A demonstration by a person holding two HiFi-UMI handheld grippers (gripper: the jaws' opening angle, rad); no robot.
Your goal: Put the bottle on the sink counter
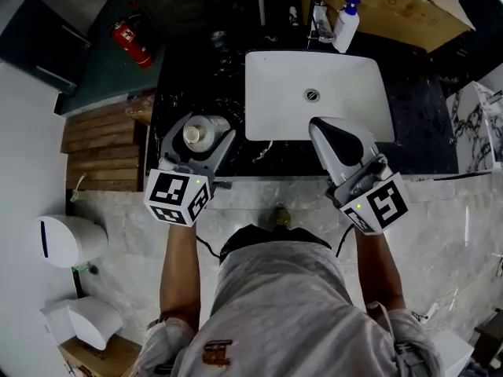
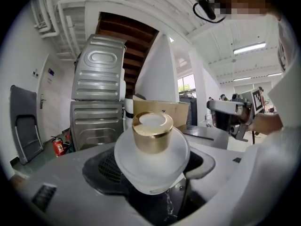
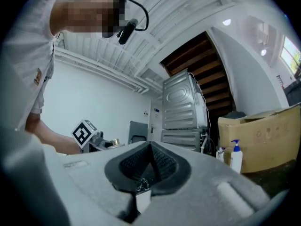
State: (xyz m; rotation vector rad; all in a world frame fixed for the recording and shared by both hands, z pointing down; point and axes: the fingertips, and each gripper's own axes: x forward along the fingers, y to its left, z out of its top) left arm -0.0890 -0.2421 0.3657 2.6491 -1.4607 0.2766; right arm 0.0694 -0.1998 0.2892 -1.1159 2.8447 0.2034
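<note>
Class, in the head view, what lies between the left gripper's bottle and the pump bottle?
The white basin, set in the black counter, lies between bottle and pump bottle, per the head view.

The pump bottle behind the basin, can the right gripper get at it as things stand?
Probably yes. The right gripper is empty, fingers shut, and only the open white basin lies between it and the pump bottle. It would have to open first.

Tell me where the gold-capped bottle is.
Head view: the gold-capped bottle is gripped in the left claw, above the black counter, left of the white sink.
</note>
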